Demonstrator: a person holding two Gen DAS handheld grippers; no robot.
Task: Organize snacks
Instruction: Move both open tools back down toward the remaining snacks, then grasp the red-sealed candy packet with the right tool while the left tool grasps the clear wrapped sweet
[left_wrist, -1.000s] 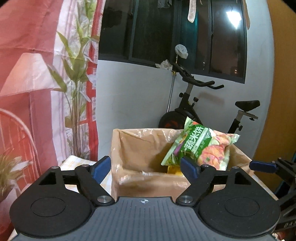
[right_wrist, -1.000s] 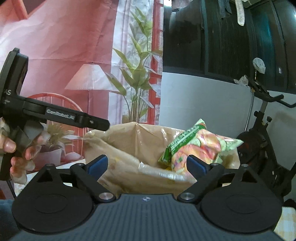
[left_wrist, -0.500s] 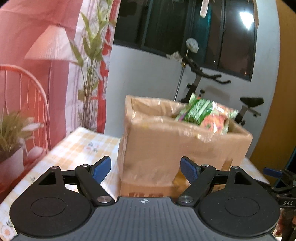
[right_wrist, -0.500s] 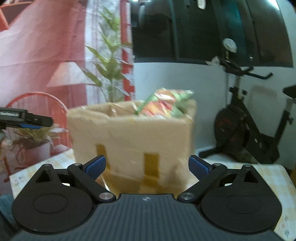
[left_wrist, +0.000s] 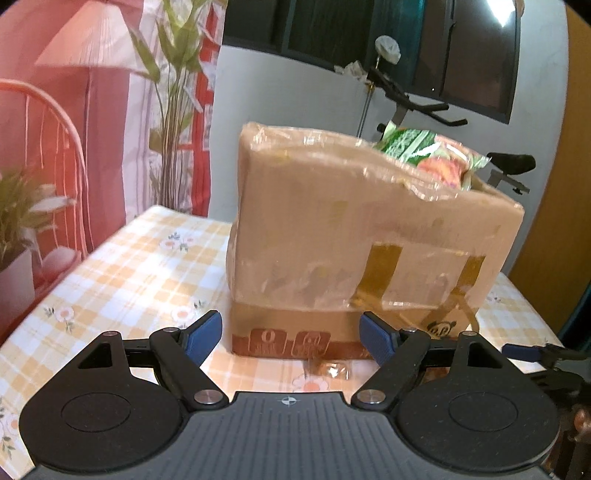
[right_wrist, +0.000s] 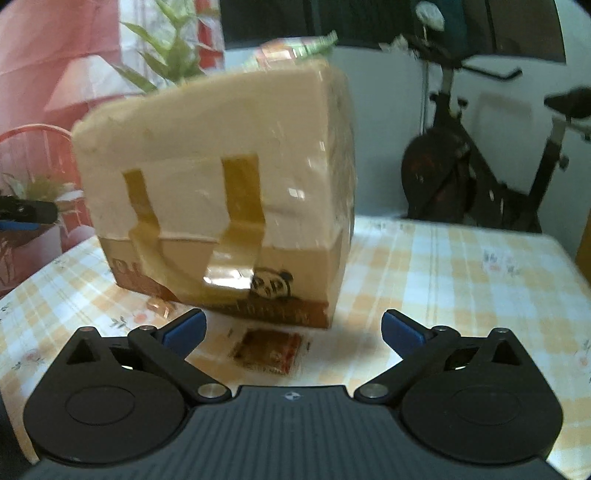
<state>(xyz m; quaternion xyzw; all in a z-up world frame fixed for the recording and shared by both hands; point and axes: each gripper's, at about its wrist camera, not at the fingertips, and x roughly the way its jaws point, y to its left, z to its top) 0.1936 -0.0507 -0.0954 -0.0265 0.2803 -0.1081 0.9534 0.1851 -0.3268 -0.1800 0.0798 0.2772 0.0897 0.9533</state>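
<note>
Now both fingers spread empty, the right gripper (right_wrist: 291, 328) nears what seems a red packet (right_wrist: 269, 350) before the box (right_wrist: 221, 192); left gripper (left_wrist: 290, 338) idles.

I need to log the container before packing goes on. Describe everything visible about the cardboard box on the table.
The cardboard box is brown, its top open, and it stands upright on the checked tablecloth. Glossy clear tape wraps its upper walls, with two darker tape strips on one face. A red-brown printed band and a panda mark run along its base. A green and orange snack bag sticks out above its rim. Neither gripper touches it.
</note>
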